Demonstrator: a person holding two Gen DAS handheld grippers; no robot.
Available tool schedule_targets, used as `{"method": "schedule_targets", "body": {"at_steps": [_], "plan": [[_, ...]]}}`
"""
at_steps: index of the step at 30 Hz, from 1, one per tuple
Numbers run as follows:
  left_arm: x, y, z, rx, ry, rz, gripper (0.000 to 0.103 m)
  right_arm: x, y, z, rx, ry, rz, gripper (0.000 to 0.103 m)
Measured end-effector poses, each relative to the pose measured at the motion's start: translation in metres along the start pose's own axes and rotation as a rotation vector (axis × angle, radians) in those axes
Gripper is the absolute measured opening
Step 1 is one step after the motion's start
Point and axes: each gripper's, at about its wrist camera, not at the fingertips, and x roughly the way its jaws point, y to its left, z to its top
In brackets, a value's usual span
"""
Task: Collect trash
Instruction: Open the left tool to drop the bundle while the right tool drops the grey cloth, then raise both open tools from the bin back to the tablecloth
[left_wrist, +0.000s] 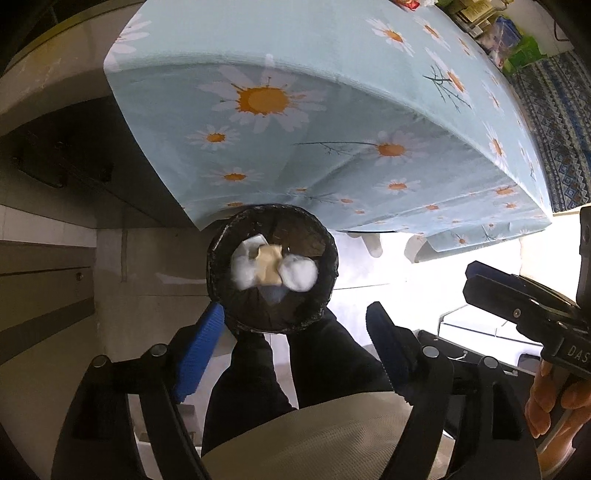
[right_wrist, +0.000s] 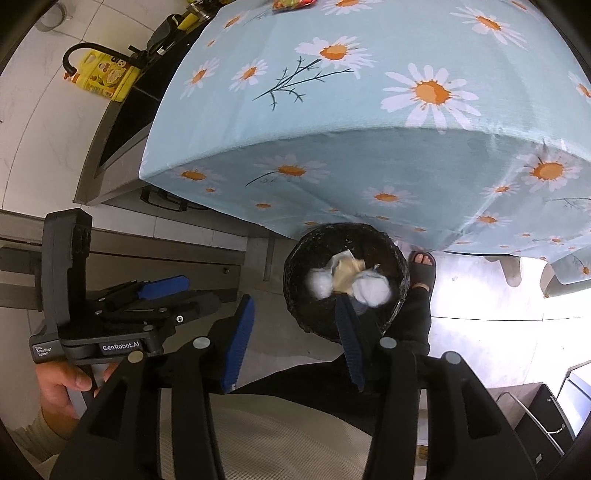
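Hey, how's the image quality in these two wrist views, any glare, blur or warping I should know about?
Left wrist view: fisheye bends the daisy tablecloth edge into an arc; the floor at right is blown out white; the white wads in the trash bin look soft. Right wrist view: same warping, glare on the floor tiles at right, dark vignette corners.

I stood over a pale tiled floor (right_wrist: 491, 295) where strong light glared white off the tiles beside the surface (left_wrist: 258, 40), which was draped in a light blue cloth printed with white and orange daisies (right_wrist: 369, 110) that hung down past its edge. To my left ran dark grey cabinets (left_wrist: 44, 280) with a black-topped counter (right_wrist: 122, 122) and a yellow jug (right_wrist: 103, 75) set on the pale worktop beyond it. Past the far side of the surface lay a blue patterned rug (left_wrist: 554, 110), with a cluttered shelf (left_wrist: 495, 33) behind it.
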Motion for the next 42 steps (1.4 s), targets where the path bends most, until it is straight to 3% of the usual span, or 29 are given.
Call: {"method": "schedule_targets", "body": {"at_steps": [17,42], "plan": [[-0.018,-0.007,0.003,0.012,-0.036,-0.013,0.077,-0.016,0.001,0.004,0.001,-0.039,-0.003,0.049],[-0.082,-0.032,0.023,0.072,-0.209,-0.021,0.077,-0.074,0.019,0.024,-0.064,-0.176,-0.029,0.058]]}}
